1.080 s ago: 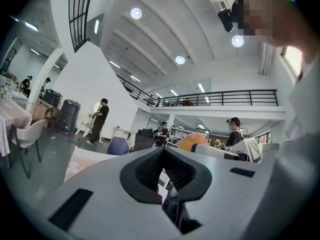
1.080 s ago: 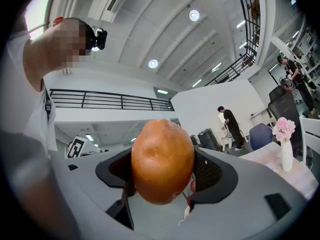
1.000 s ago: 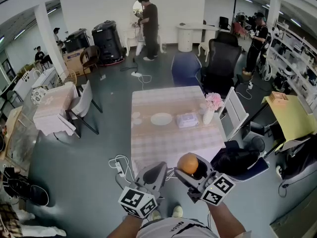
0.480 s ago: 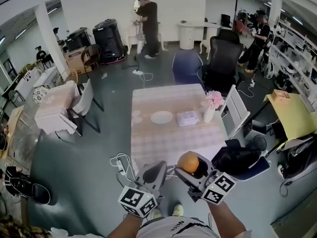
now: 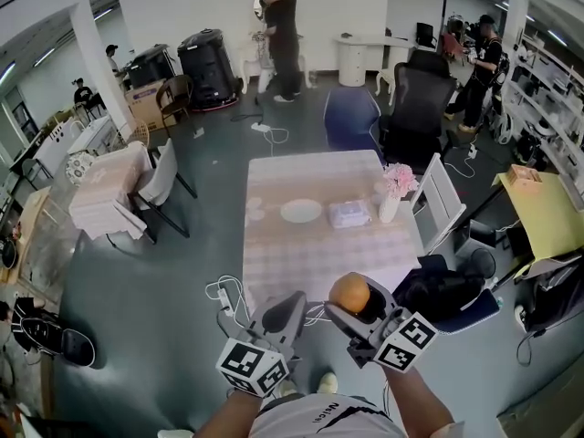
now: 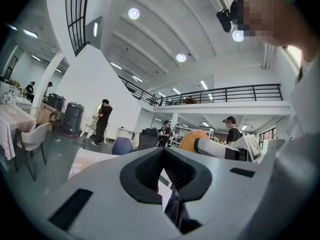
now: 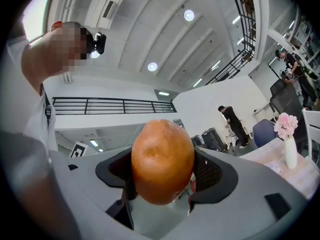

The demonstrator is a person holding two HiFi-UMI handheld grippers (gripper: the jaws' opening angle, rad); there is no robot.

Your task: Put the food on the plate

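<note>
**Right fingers on food, short of the desk**

Change since one second ago: in the head view the pink-checked cloth-covered desk (image 5: 274,263) and all on it sit a little higher and more to the right. The person in dark clothes at the far wall (image 5: 278,26) has turned. Both grippers and the food lie almost where they were.

Orange-brown, egg-shaped food item (image 7: 162,161): in the right gripper view its long axis runs up and down, crosswise to the squeeze of the fingers, with the slightly narrower end up. From the head view it looks round, so its heading in the room cannot be told there.

Right gripper (image 5: 355,304): fingers part-open to the width of the food, dark pads pressed on its left and right flanks. The food is held aloft just at the near edge of the desk, towards its right.

Left gripper (image 5: 286,310): fingers closed tip to tip, nothing between them. It is just left of the right gripper and apart from it.

White round plate (image 5: 301,211): on the desk, middle, bare, well apart from the food. To its right are a clear wrapped pack (image 5: 349,213) and a white vase of pink flowers (image 5: 392,194).
</note>
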